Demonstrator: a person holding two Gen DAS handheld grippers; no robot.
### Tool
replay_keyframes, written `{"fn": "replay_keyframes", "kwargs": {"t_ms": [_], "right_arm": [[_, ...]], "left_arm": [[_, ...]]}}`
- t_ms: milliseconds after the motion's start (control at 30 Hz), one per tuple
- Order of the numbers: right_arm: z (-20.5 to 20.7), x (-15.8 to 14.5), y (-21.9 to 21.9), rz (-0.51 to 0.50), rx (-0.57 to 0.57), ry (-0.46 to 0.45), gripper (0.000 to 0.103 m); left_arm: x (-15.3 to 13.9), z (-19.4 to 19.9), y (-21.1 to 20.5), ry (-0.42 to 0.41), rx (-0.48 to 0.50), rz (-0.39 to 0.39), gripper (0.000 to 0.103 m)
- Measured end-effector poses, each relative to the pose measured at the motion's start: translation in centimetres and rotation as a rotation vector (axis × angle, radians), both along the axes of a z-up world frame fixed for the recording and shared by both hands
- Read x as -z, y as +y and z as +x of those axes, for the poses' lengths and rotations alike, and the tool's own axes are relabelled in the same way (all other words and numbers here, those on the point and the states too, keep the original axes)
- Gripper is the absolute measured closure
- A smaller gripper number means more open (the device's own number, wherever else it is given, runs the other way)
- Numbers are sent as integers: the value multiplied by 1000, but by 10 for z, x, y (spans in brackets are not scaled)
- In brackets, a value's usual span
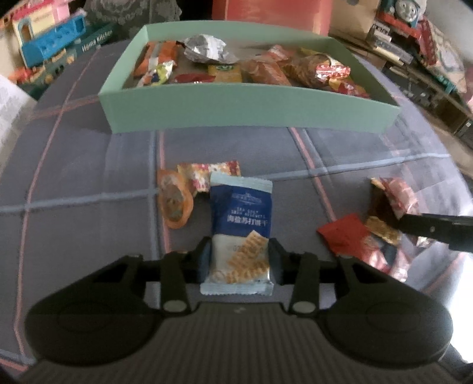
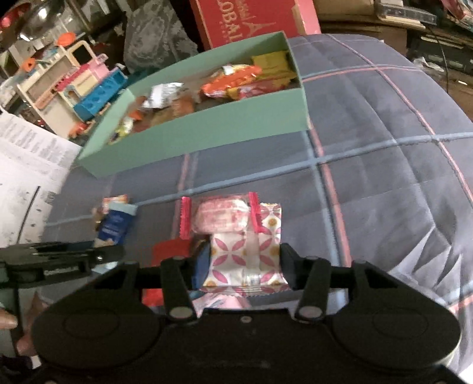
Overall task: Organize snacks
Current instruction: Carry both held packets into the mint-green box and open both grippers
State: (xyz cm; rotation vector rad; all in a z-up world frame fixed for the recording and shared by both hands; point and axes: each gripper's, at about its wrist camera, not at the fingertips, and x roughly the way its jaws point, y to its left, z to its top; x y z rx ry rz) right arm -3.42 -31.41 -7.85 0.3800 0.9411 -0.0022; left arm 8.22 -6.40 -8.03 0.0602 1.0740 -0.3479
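A blue and white cracker packet (image 1: 241, 224) stands between the fingers of my left gripper (image 1: 239, 257), which is shut on its lower half above the plaid cover. My right gripper (image 2: 244, 264) is shut on a white packet with pink petal patterns (image 2: 245, 251). Just beyond that packet lies a clear one with pink ends (image 2: 221, 215). The green box (image 1: 236, 103) sits farther back, holding several snack packets. In the right wrist view the same green box (image 2: 207, 130) is up left, and the blue packet (image 2: 115, 224) shows at the left.
Loose snacks lie on the cover: an orange packet (image 1: 174, 203), a red-yellow one (image 1: 207, 174), a red packet (image 1: 346, 236) and a pile (image 1: 387, 198) at the right. Toys (image 1: 53, 44) and printed paper (image 2: 26, 165) crowd the left. A red carton (image 2: 251, 20) stands behind the box.
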Motion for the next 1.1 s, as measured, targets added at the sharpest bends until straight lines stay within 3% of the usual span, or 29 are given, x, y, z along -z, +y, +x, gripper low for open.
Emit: {"fn": "replay_keyframes", "kwargs": {"t_ms": [100,300,433,533,800,1100], "right_arm": [[-6,-14,9,-86,-41,-31,53],[-14,-10,-6,310,9,21,53],[-18,-1,4,371,13,54,53],[-23,-9,11,284,0,38,53],[-10,-33,7,199,-19,-25,53],[43,-67,-8,104,-19,-98,53]], "left_arm": [[-4,-7,7,18,-1,-42,64],[-17,-23,9,11,11,-95,64],[-26,-31,11,-13,14,-100,64],[-30,-36,16,-21,6,-98,64],[-48,-34,18,-71,23,-86,64],[-86,23,11,-150,36,-65,64]]}}
